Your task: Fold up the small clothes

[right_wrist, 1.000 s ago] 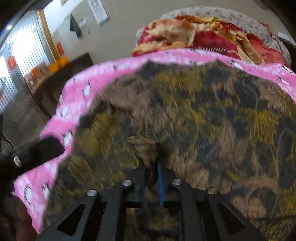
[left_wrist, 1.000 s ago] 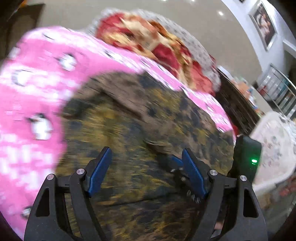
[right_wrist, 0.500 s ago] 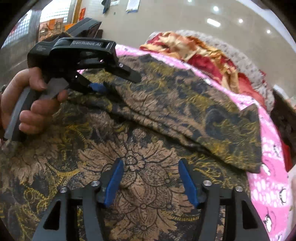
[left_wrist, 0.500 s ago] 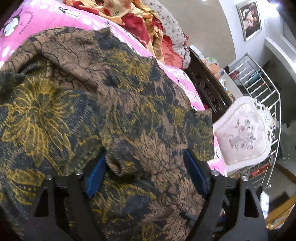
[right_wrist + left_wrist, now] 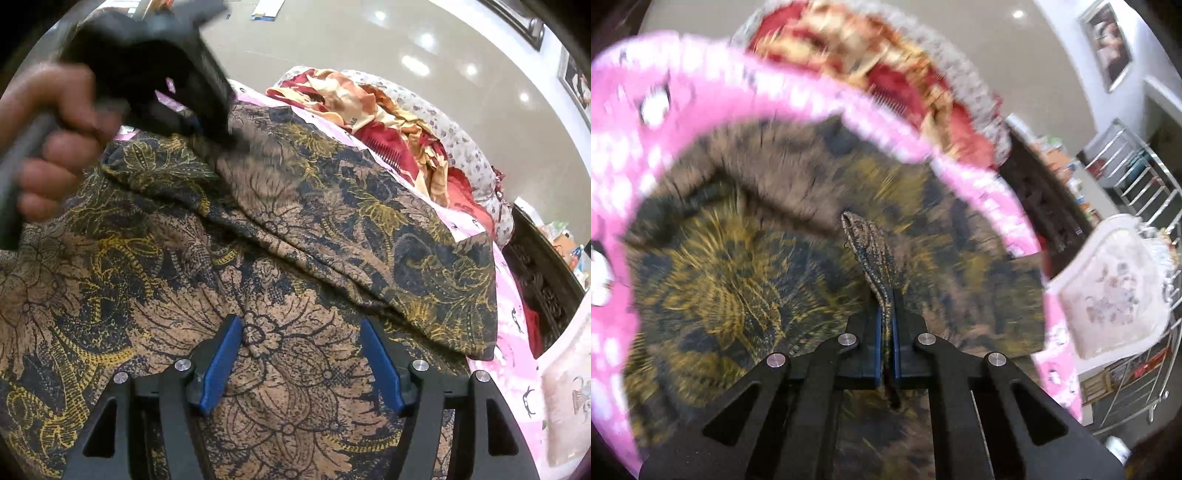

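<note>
Batik-patterned cloth (image 5: 280,258) — brown with dark blue and yellow floral print — lies spread over a pink blanket (image 5: 517,354) on a bed. One part is folded over, leaving a thick ridge across the middle and a corner pointing toward the pink edge at right.

Left gripper (image 5: 885,314): jaws pressed together, pinching a narrow raised fold of the cloth between the blue pads; the pinched strip stands up ahead of the fingertips. In the right wrist view this tool appears blurred at upper left, held by a hand (image 5: 55,147), with its tip at the cloth's ridge.

Right gripper (image 5: 301,354): jaws spread, blue pads apart, poised above flat cloth — nothing gripped.

Beyond the blanket lies a red and cream bundle of fabric (image 5: 388,122) against a grey spotted pillow (image 5: 461,147). A white upholstered chair (image 5: 1108,288) stands beside the bed.
</note>
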Tool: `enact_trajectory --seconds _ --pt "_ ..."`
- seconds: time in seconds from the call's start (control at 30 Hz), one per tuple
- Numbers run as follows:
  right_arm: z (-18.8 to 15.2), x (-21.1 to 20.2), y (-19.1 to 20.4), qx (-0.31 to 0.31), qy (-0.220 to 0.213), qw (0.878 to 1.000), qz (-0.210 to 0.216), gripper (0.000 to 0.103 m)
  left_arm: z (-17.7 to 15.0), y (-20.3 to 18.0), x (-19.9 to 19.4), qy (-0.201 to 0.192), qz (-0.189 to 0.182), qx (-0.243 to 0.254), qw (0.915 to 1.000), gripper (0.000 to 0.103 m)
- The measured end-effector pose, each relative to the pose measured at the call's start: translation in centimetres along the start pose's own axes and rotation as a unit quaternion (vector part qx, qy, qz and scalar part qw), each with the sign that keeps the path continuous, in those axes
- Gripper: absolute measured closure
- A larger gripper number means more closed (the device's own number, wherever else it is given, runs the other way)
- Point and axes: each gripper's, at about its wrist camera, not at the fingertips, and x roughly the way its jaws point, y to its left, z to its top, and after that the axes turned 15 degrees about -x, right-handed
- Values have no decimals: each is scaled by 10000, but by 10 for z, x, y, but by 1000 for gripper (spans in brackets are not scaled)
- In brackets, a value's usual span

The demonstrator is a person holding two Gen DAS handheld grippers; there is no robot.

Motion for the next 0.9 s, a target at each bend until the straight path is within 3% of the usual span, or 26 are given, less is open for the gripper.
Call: enact_trajectory --seconds 0.1,0.17,0.33,0.53,0.63,0.67,0.7,0.73,0.77,0.83,0.9 --pt "-2 -2 1 0 -3 10000 0 38 5 -1 -28 -218 8 141 9997 100" --pt "-2 -2 1 -12 -2 10000 -14 38 9 7 -43 -365 303 359 9982 100" --pt "-2 -2 1 -11 -3 10000 -6 38 22 54 -63 -528 799 210 9952 100" --pt "-1 -2 -2 67 27 10000 28 34 13 89 -28 -160 1861 262 9820 94" --pt "-2 -3 -24 455 -11 9981 419 34 11 84 -42 -375 1954 164 9799 90" --pt "-5 -9 -45 857 -202 9940 644 36 12 78 -49 -549 2035 187 9774 90" --pt "-7 -13 -62 1135 -383 9902 712 43 13 73 -55 -720 2069 220 9755 90" --pt "-7 -17 -82 1373 -535 9869 651 48 13 64 -67 -1117 2086 270 9712 86" --pt "-5 -17 -101 1550 -563 9851 483 55 12 57 -74 -1399 2065 284 9680 67" --pt "2 -7 -134 1874 -550 9803 301 59 15 45 -73 -1750 1946 303 9647 44" --pt "8 17 -156 2057 -548 9741 761 62 15 31 -57 -1718 1903 513 9652 44"
